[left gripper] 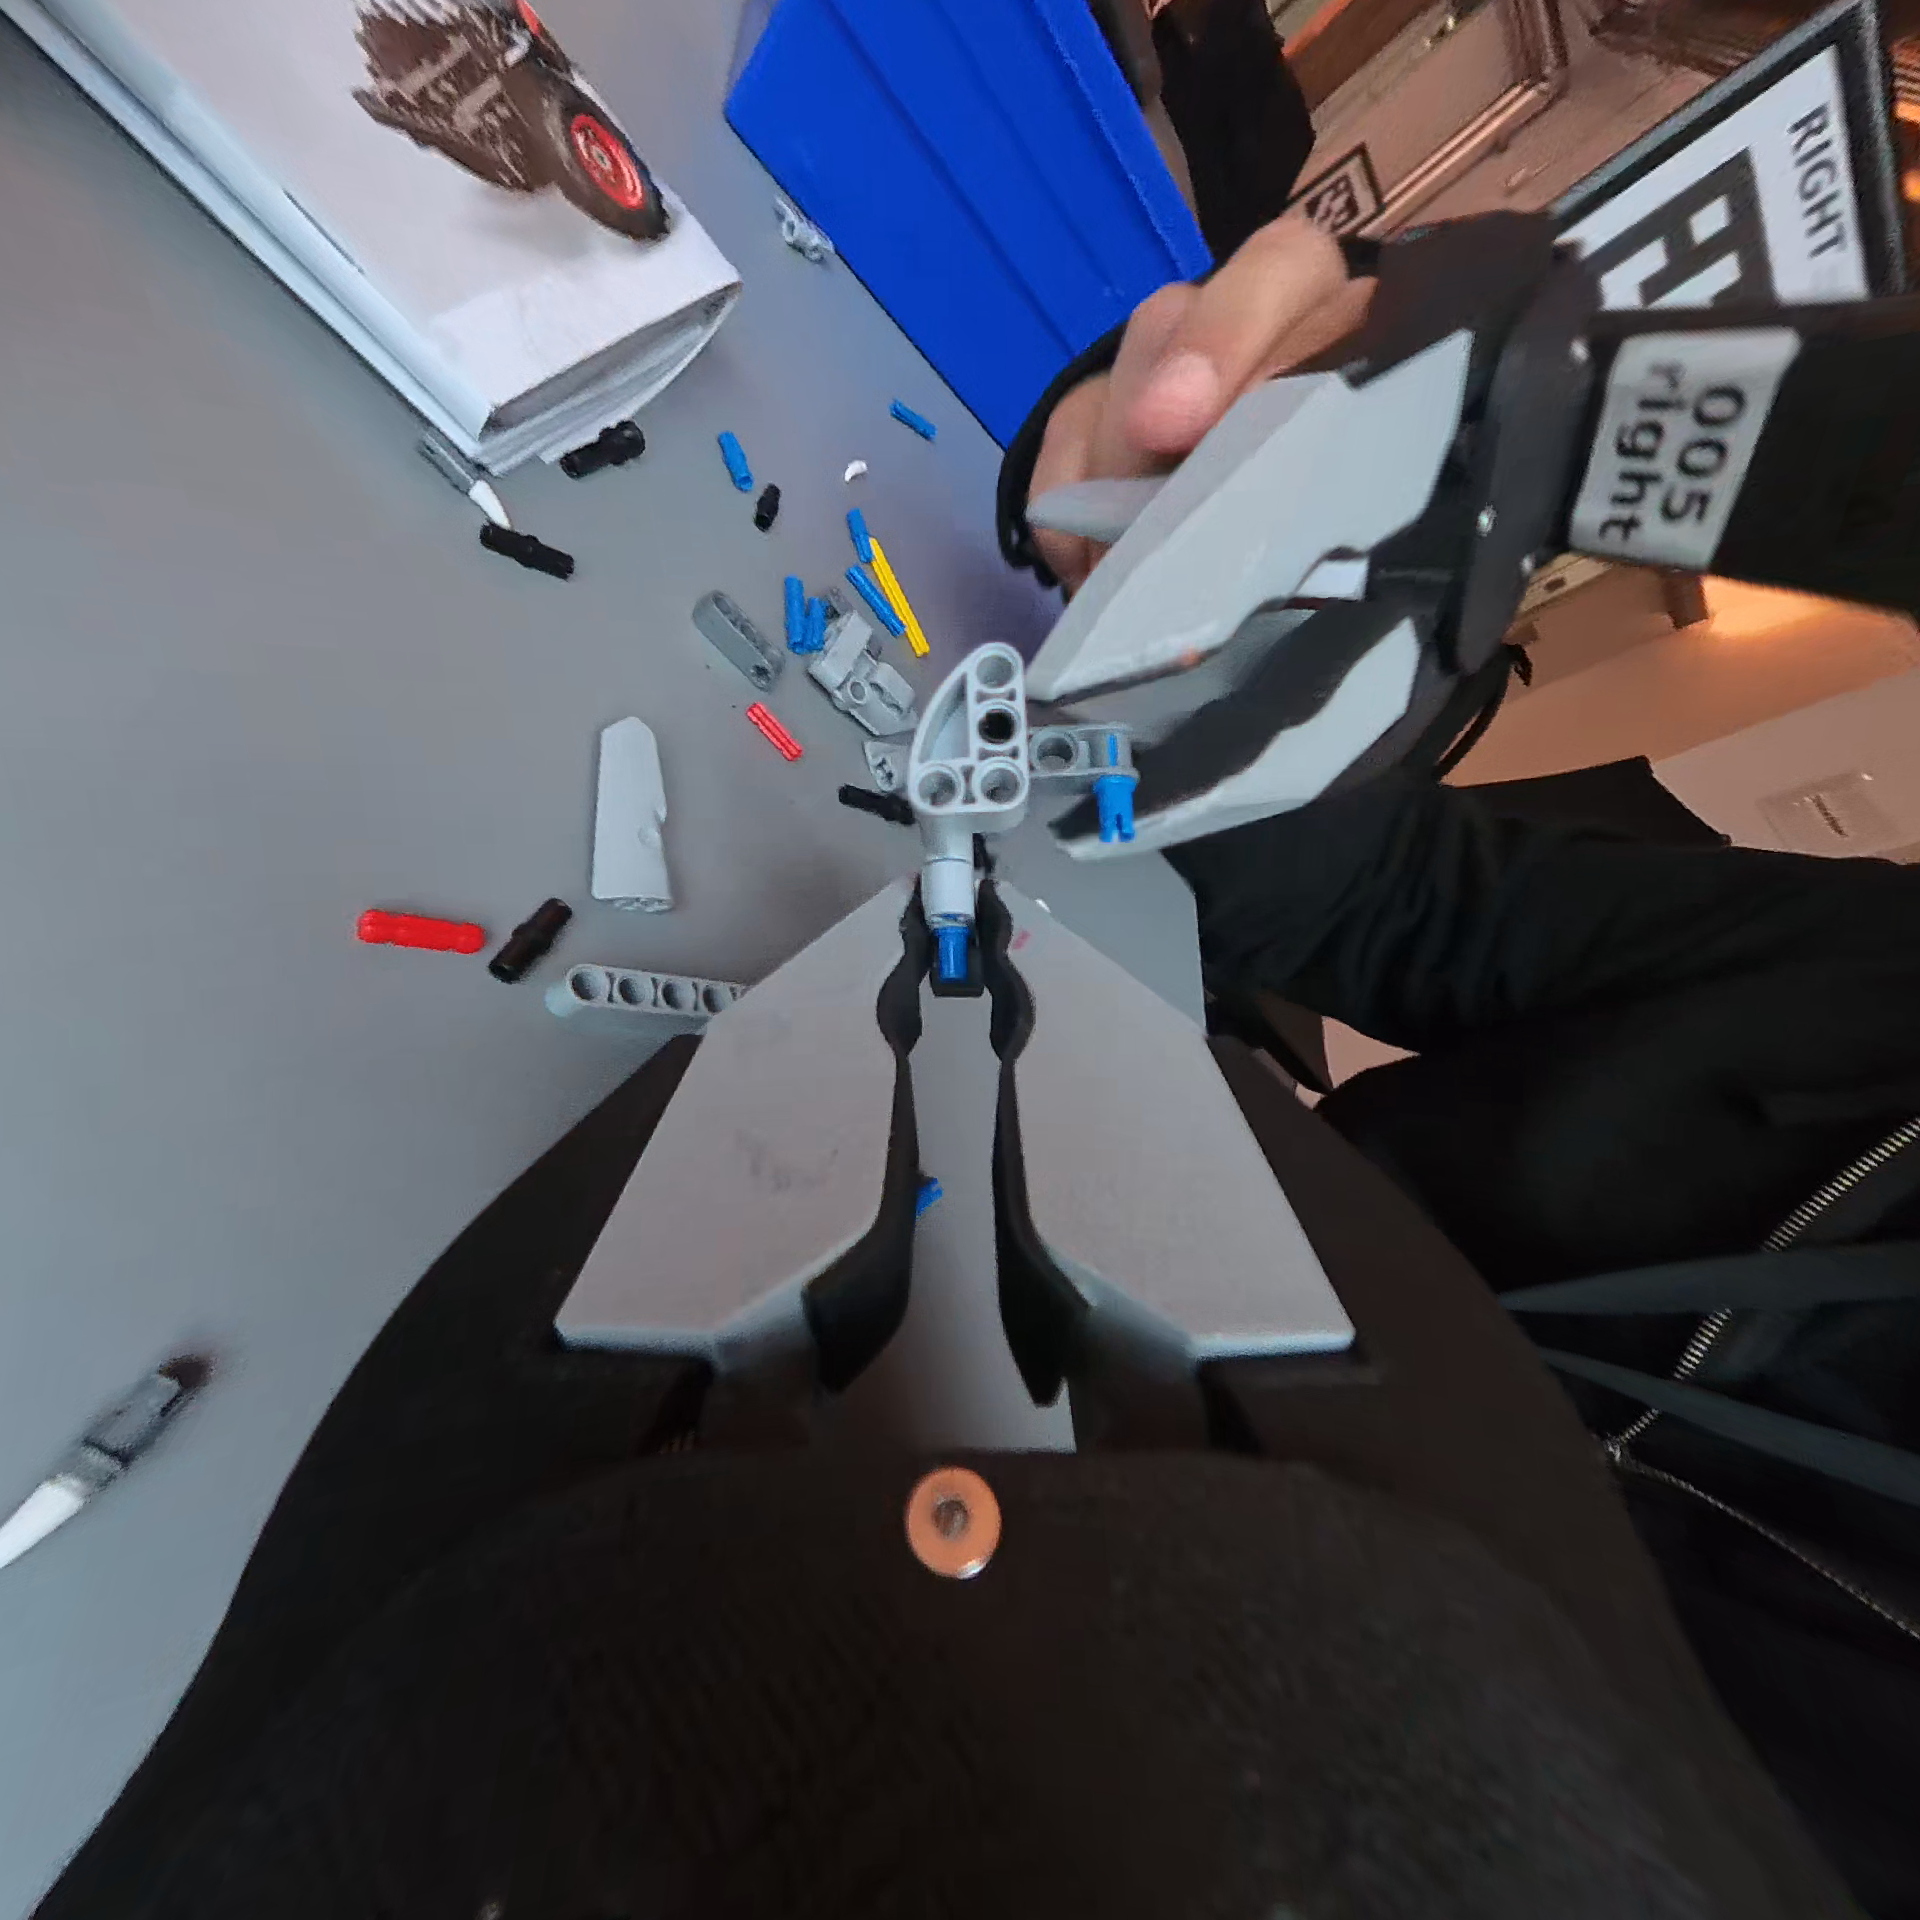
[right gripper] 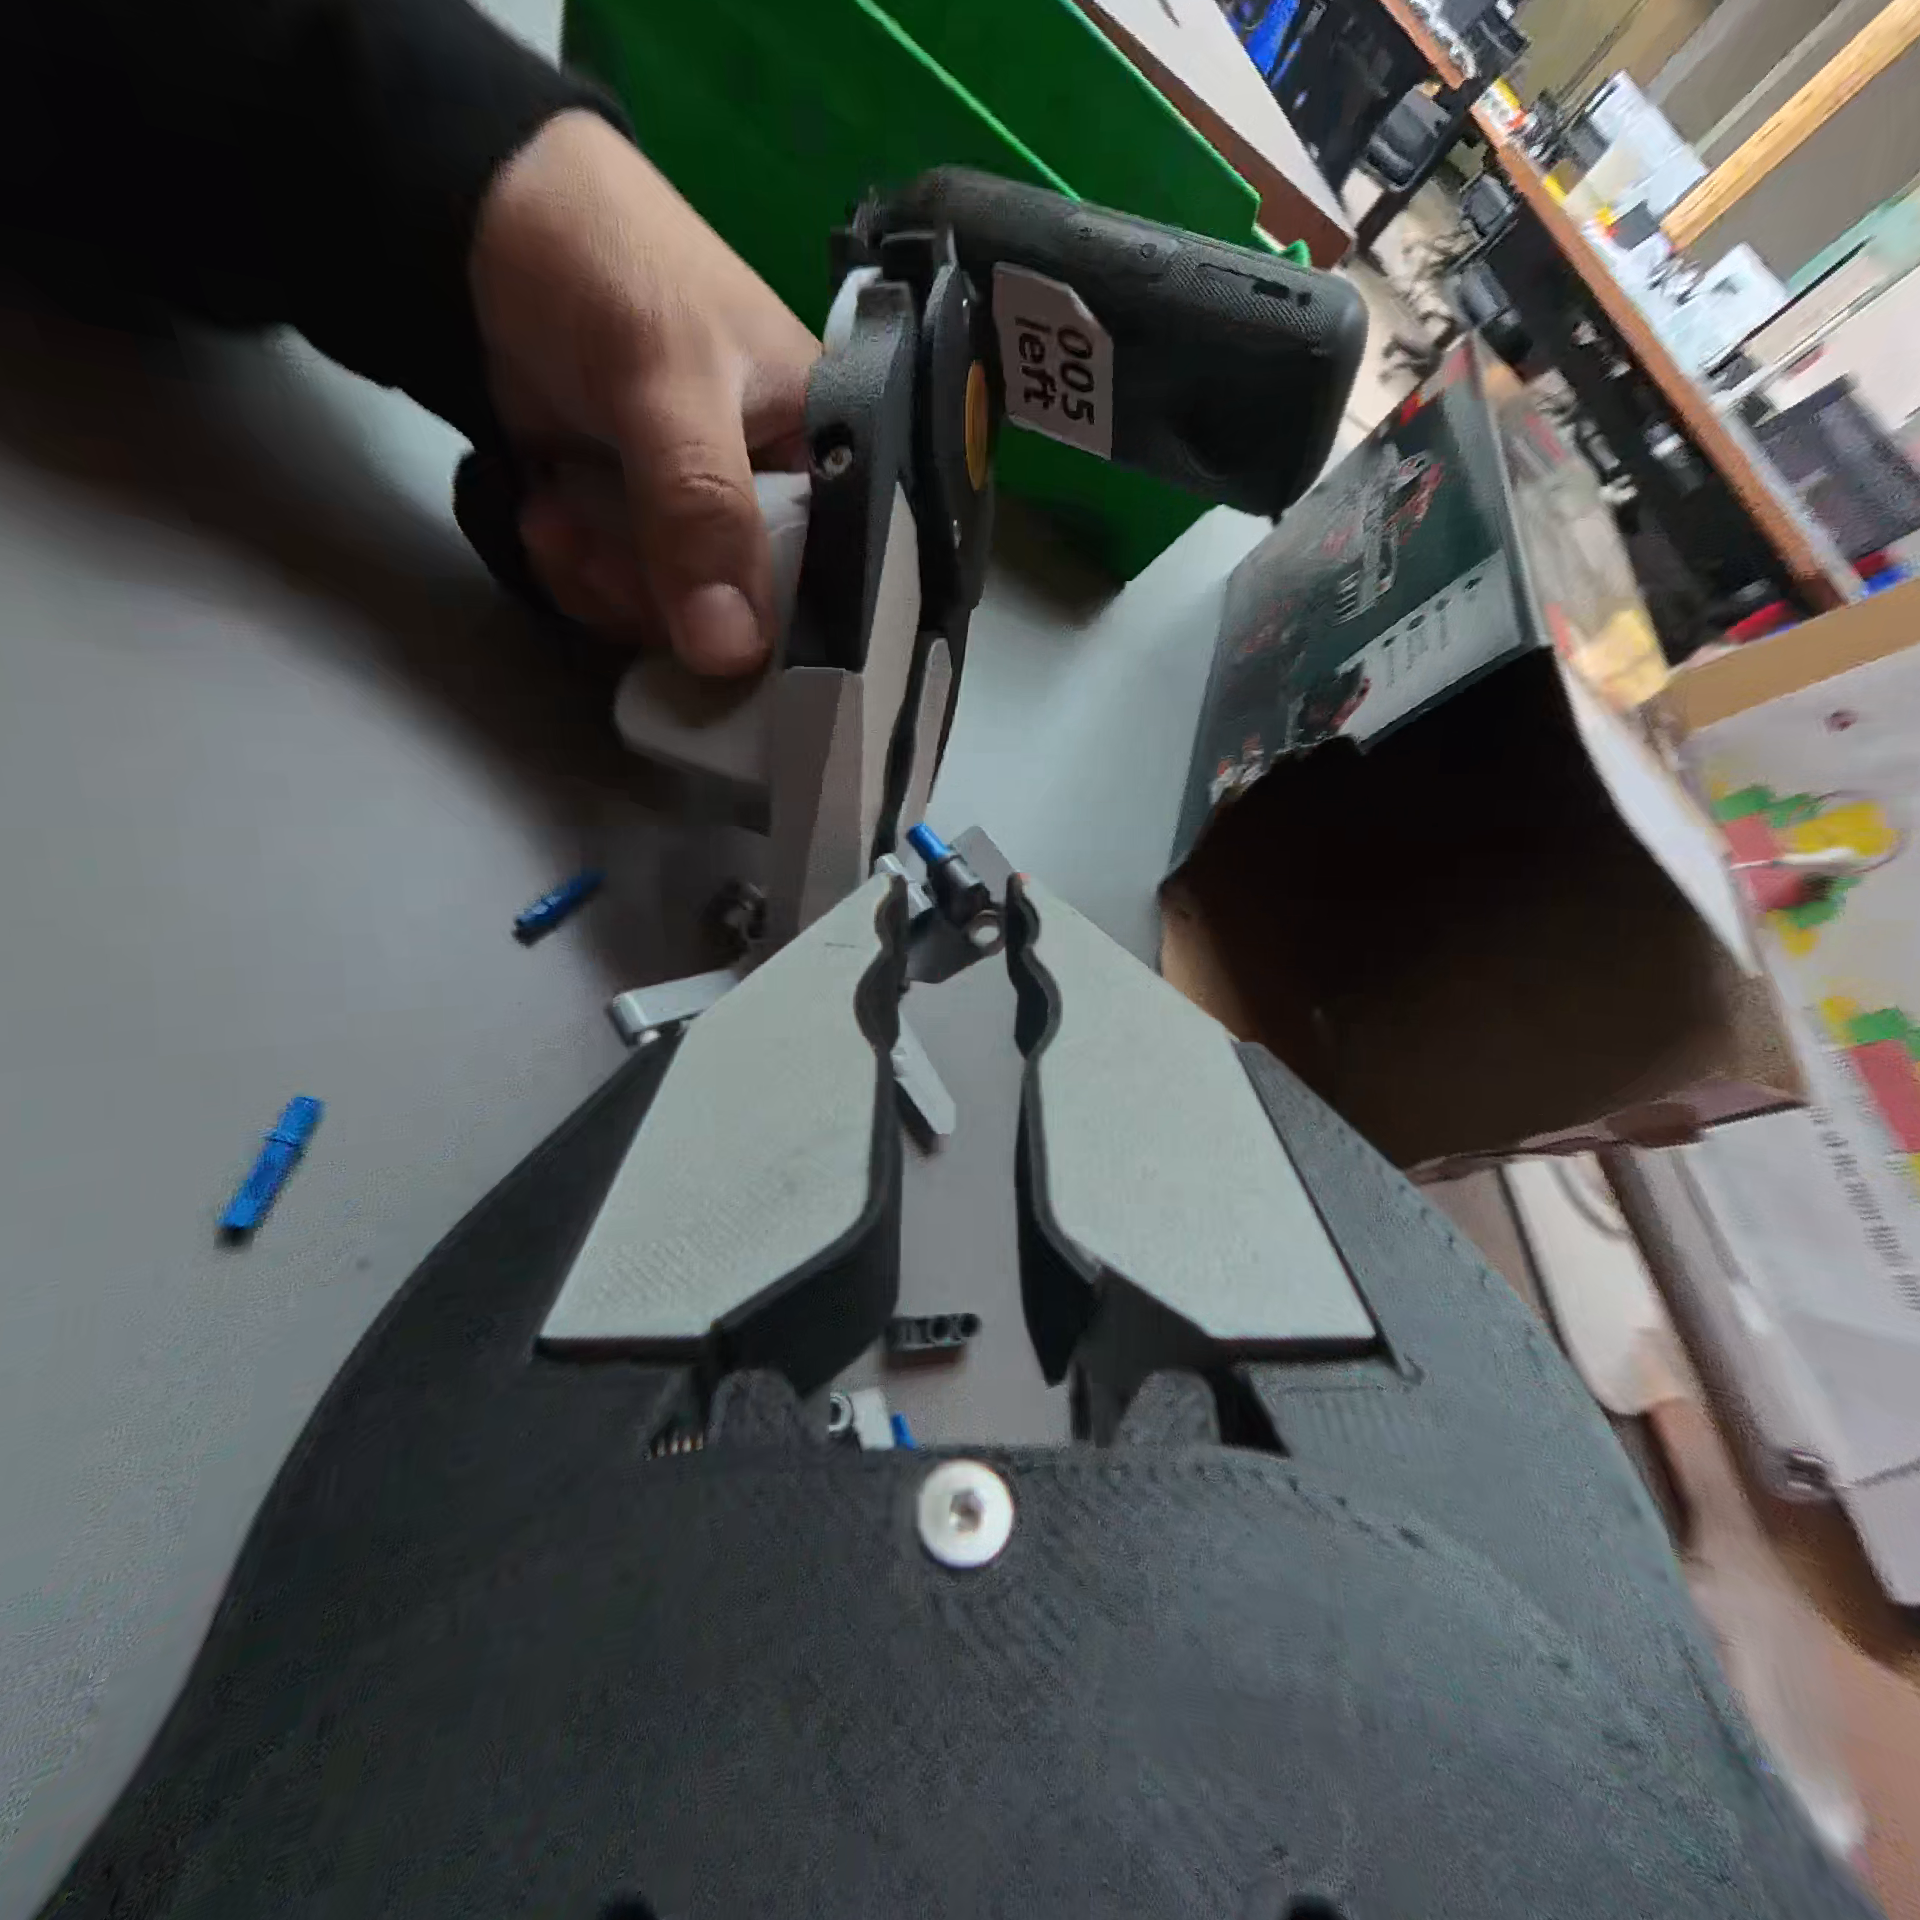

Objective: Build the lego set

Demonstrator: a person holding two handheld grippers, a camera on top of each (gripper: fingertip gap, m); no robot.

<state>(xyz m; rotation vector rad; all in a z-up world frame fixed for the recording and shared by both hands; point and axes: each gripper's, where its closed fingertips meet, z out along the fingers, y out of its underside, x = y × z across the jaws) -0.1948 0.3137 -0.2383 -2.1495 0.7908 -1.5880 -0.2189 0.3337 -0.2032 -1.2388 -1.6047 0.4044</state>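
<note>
My left gripper (left gripper: 948, 914) is shut on the stem of a small grey lego assembly (left gripper: 971, 743), a curved plate with holes and a blue pin (left gripper: 951, 951) at its base, held above the table. My right gripper (left gripper: 1081, 764) reaches in from the right and closes around a short grey connector (left gripper: 1070, 750) with a blue pin (left gripper: 1112, 800) on the assembly's side. In the right wrist view the right gripper (right gripper: 951, 894) has that grey connector (right gripper: 977, 920) and a blue-tipped pin (right gripper: 935, 857) between its tips. The left gripper (right gripper: 899, 727) comes down from above.
Loose parts lie on the grey table (left gripper: 208, 727): a red axle (left gripper: 421, 930), a black pin (left gripper: 530, 940), a grey beam (left gripper: 644, 992), a pale panel (left gripper: 632, 816), a yellow axle (left gripper: 899, 597). An instruction booklet (left gripper: 416, 208), blue bin (left gripper: 966, 187), green bin (right gripper: 883, 135) and open box (right gripper: 1455, 727) stand around. Some 4 cm of space lies between my two pairs of fingers.
</note>
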